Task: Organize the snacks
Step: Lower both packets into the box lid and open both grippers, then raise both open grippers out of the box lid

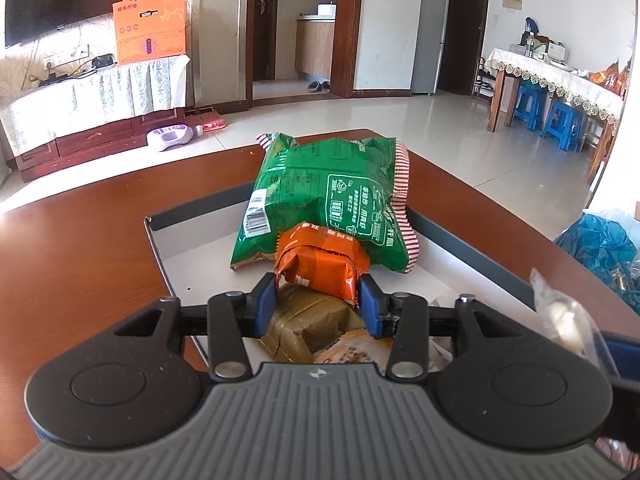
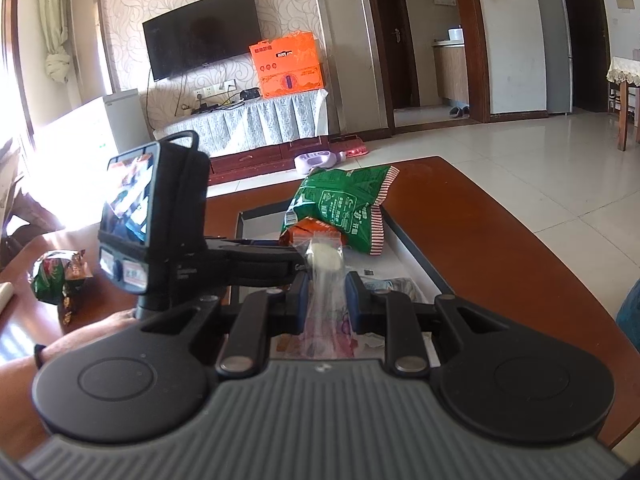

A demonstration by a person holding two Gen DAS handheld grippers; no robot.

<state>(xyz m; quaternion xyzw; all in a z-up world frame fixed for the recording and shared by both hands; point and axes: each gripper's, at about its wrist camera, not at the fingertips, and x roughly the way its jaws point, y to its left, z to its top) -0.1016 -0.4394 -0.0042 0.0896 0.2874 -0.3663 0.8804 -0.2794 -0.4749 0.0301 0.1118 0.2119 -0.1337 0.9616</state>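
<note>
1. Left tool (image 1: 317, 300): you are holding it over the near end of the tray (image 1: 158, 240), its blue pads standing at either side of the orange packet (image 1: 320, 268) with a sliver of gap showing, so it is released, not gripping.
2. Orange packet: it is lying in the tray, leaning on the green bag (image 1: 328, 200) behind it and resting on an olive-brown packet (image 1: 308, 324) beneath.
3. Green bag: it is sitting at the far part of the tray, its striped edge reaching over the far rim.
4. Right tool (image 2: 326, 300): you are keeping it clenched on a clear plastic pouch (image 2: 326, 264) with a white piece inside, raised above the tray's near end.
5. Tray: it is resting on the brown surface (image 1: 80, 248).
6. Loose snacks (image 2: 56, 276): they are lying on the surface at the left, well apart from the tray.
</note>
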